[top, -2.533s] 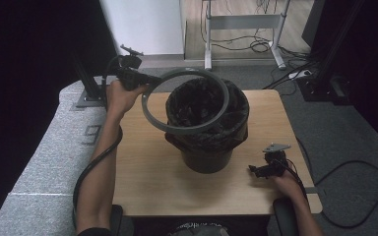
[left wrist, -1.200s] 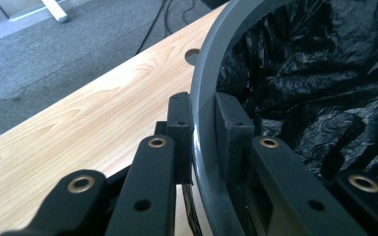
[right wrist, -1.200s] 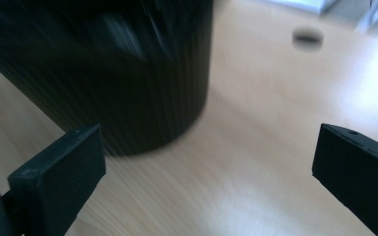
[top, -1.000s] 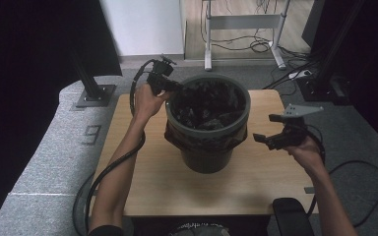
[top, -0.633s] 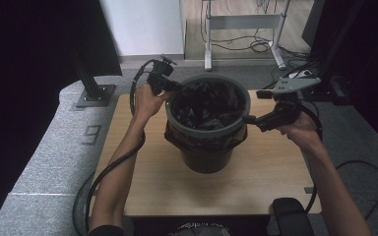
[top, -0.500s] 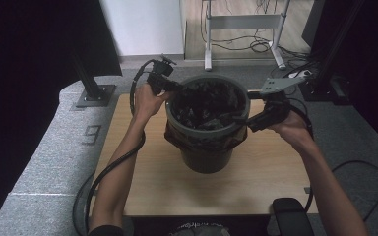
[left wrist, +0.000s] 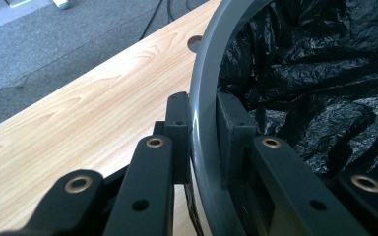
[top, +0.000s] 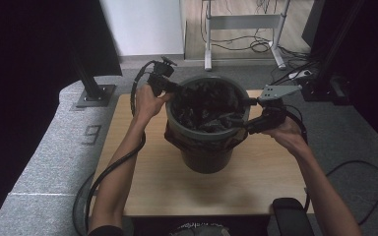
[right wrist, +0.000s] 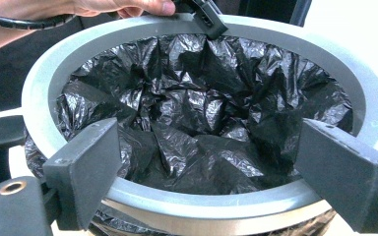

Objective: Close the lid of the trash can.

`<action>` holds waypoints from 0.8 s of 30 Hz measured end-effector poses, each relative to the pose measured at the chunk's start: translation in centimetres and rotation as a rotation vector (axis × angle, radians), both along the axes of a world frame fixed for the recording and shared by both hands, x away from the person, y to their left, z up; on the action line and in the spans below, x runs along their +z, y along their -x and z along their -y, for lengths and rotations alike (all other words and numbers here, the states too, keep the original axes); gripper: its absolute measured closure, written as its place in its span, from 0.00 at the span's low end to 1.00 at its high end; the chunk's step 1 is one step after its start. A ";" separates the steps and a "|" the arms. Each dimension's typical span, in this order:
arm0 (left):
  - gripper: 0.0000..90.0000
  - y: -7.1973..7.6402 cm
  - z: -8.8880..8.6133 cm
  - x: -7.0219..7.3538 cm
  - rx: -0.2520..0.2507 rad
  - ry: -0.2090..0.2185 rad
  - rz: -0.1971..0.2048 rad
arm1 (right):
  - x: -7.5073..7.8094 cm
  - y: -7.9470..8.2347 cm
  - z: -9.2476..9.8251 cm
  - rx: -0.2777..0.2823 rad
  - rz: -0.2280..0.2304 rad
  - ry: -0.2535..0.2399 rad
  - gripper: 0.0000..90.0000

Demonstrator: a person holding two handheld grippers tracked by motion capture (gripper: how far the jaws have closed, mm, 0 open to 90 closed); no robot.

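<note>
A dark bin (top: 206,158) lined with a black bag (right wrist: 202,108) stands mid-table. A grey ring (top: 207,136) lies on its rim over the bag. My left gripper (top: 170,88) is shut on the ring's far-left edge; the left gripper view has one finger (left wrist: 179,118) outside the ring (left wrist: 199,73) and one inside. My right gripper (top: 239,114) is at the bin's right rim. Its jaws have just been closing a little. They stand wide in front of the ring's near edge (right wrist: 202,199), and its pads (right wrist: 86,167) touch nothing.
The wooden table (top: 142,172) has free room in front of and beside the bin. A black stand base (top: 96,93) sits on grey flooring at the left. Cables (top: 359,167) trail on the right, and a black pad (top: 288,216) is at the front edge.
The ring, earlier held tilted above the bin, now rests on its rim. My right hand has come up from the table's right front to the bin's right rim.
</note>
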State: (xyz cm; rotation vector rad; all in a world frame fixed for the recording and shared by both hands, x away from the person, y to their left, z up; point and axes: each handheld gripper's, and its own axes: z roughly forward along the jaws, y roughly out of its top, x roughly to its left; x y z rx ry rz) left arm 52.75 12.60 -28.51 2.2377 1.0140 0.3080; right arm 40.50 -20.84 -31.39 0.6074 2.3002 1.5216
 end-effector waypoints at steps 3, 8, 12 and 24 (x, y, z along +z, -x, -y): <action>0.86 0.0 -0.1 -0.1 0.001 0.013 0.000 | -0.2 -0.1 -0.1 0.015 -0.009 -0.013 0.16; 0.86 0.1 -0.1 -0.1 -0.002 0.008 0.012 | -0.9 -0.3 0.3 0.065 -0.017 -0.075 0.29; 0.86 0.1 -0.3 -0.2 -0.007 0.026 0.013 | -1.0 -0.3 0.4 0.056 -0.008 -0.076 0.33; 0.46 0.4 -1.1 0.0 -0.052 0.024 0.113 | 1.3 0.5 0.6 -0.020 -0.026 0.031 0.15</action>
